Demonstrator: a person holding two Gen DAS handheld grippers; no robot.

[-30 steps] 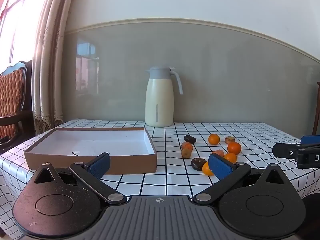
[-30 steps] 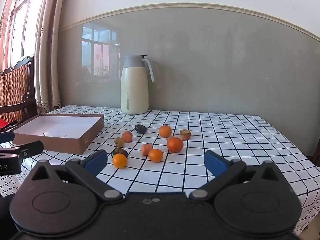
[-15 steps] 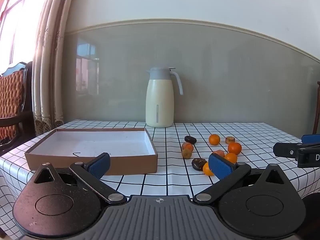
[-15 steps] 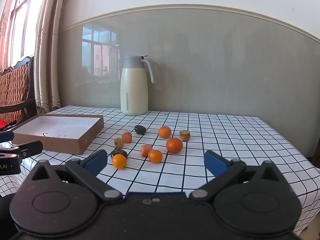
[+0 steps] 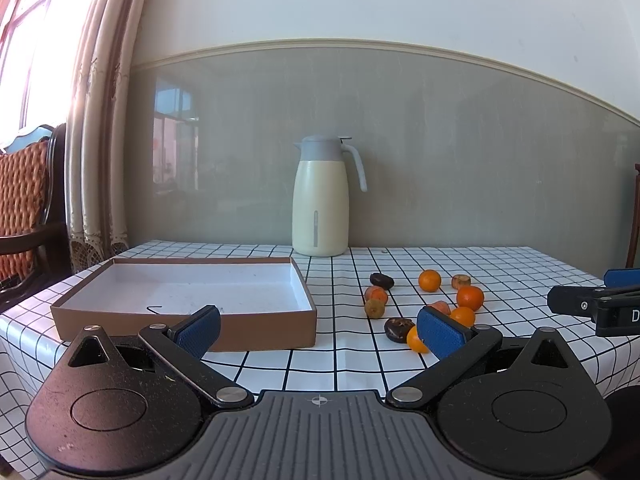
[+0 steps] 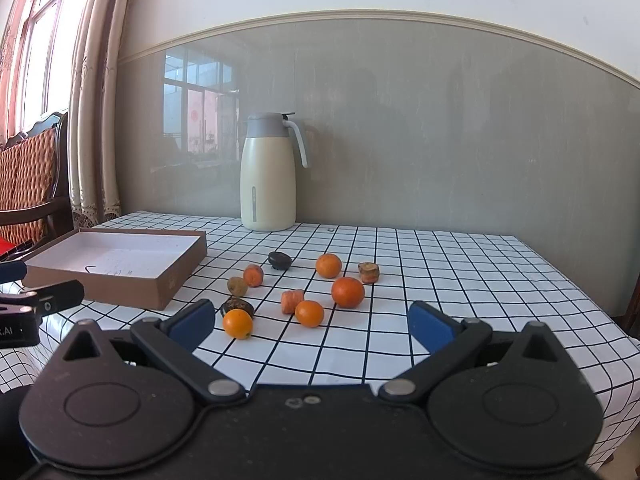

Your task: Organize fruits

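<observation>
almost nothing had changed over the last second: my left gripper (image 5: 318, 332) and right gripper (image 6: 310, 322) still hovered, fingers spread and empty. the fruits (image 6: 308, 313) lay scattered mid-table, the box (image 6: 160, 280) near the left edge held none, so sorting hadn't begun.

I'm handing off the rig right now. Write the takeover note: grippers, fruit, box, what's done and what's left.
Left gripper: open, empty, above the table edge in front of the box.
Right gripper: open, empty, facing the fruit.
Fruit: about ten pieces loose on the tablecloth right of the box, nearest an orange. Jug stands behind.
Done: nothing; the box holds no fruit.
Left: move every piece into the box.
</observation>
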